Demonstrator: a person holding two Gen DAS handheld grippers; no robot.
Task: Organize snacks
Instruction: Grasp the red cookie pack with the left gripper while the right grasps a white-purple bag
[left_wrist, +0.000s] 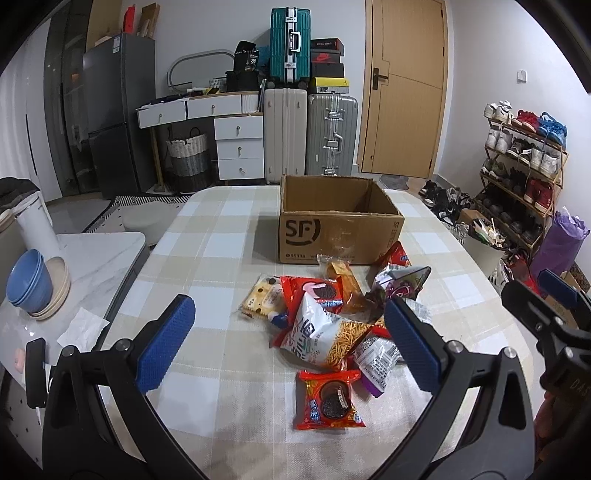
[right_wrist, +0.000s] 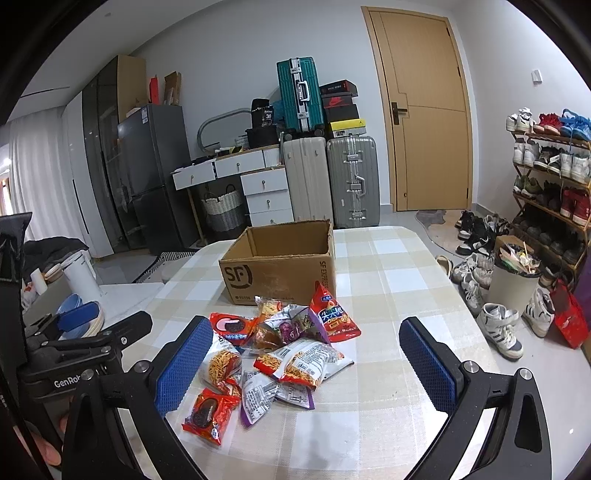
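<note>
Snacks (left_wrist: 325, 325) lie heaped on the checked table (left_wrist: 221, 240), none held. Left gripper (left_wrist: 288, 343): jaws wide apart, empty, above the table's near edge, with the red cookie packet (left_wrist: 330, 400) between its fingers. Right gripper (right_wrist: 306, 365): jaws wide apart, empty, noodle-snack bag (right_wrist: 303, 363) between the fingers. Cardboard box (left_wrist: 338, 221) at 12 o'clock from the heap, open-topped, just beyond it. Blue bowls (left_wrist: 27, 278) at 9 o'clock, on a side counter.
</note>
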